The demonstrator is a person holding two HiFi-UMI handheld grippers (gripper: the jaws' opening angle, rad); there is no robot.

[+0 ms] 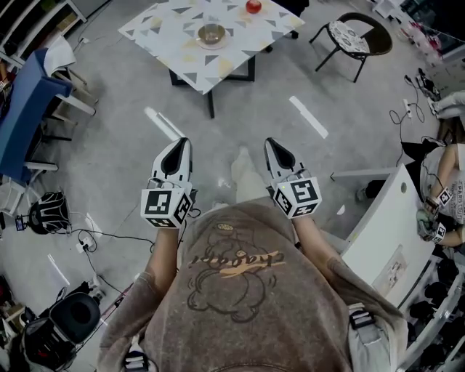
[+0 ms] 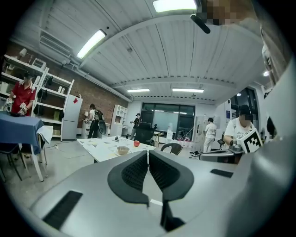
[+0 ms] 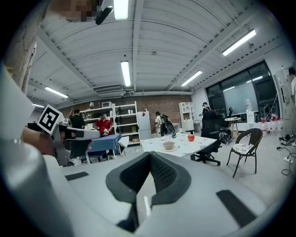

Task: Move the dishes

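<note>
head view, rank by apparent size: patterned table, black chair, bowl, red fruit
1. patterned table
2. black chair
3. bowl
4. red fruit
All sit similarly far from the camera, so nearness hardly skews this.

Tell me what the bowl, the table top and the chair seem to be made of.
Bowl: pale, slightly glossy, probably glazed ceramic; metal is possible. Table top: matte white with printed triangles, likely laminate or a cloth. Chair: thin dark frame, probably metal tube; patterned seat looks like fabric.
</note>
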